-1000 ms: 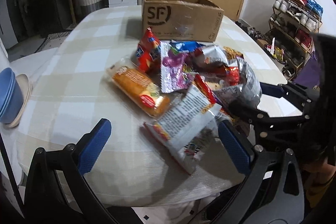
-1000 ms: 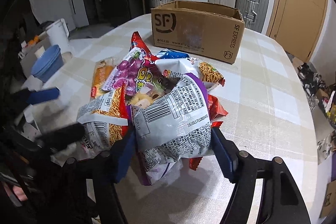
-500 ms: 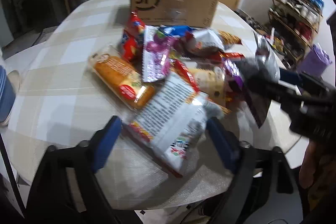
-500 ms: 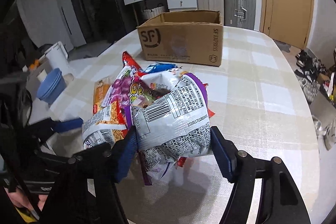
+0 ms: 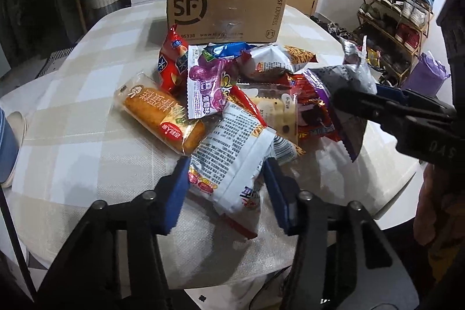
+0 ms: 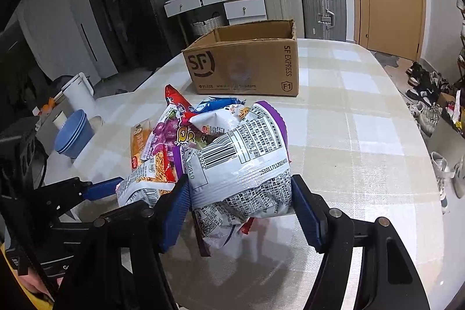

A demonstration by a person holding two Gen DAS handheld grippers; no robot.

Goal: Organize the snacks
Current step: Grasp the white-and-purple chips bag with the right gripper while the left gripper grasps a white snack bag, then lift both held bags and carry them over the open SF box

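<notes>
On checked tablecloth [image 5: 72,141], snacks [image 5: 232,95], cardboard box [image 5: 223,10]
</notes>
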